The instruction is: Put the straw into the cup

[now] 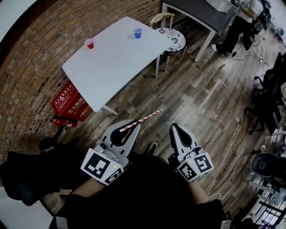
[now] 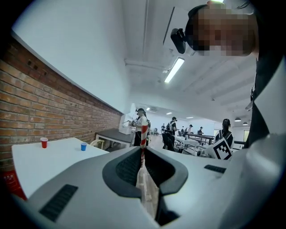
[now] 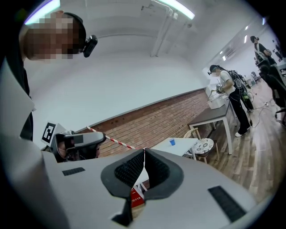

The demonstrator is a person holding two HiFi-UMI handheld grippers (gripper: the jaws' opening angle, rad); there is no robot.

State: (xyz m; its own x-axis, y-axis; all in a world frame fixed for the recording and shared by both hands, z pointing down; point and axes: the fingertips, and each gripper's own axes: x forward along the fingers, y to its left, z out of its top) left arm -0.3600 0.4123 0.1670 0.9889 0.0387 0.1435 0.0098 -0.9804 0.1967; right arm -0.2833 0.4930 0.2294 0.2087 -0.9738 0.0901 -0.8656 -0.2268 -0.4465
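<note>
A red-and-white striped straw (image 1: 142,119) sticks out forward and to the right from my left gripper (image 1: 134,125), whose jaws are shut on it. In the left gripper view the straw (image 2: 144,139) rises between the closed jaws. My right gripper (image 1: 176,128) is beside it, shut and empty (image 3: 144,150); its view shows the left gripper (image 3: 78,141) and the straw (image 3: 112,139). A red cup (image 1: 90,43) and a blue cup (image 1: 137,32) stand on the white table (image 1: 111,58), well ahead of both grippers. They also appear as the red cup (image 2: 44,142) and the blue cup (image 2: 83,146).
A chair with a patterned seat (image 1: 172,38) stands at the table's right end. A dark table (image 1: 196,11) and a standing person (image 1: 236,27) are at the far right. A red fire-equipment box (image 1: 69,104) sits by the brick wall. Cables (image 1: 243,112) cross the wooden floor.
</note>
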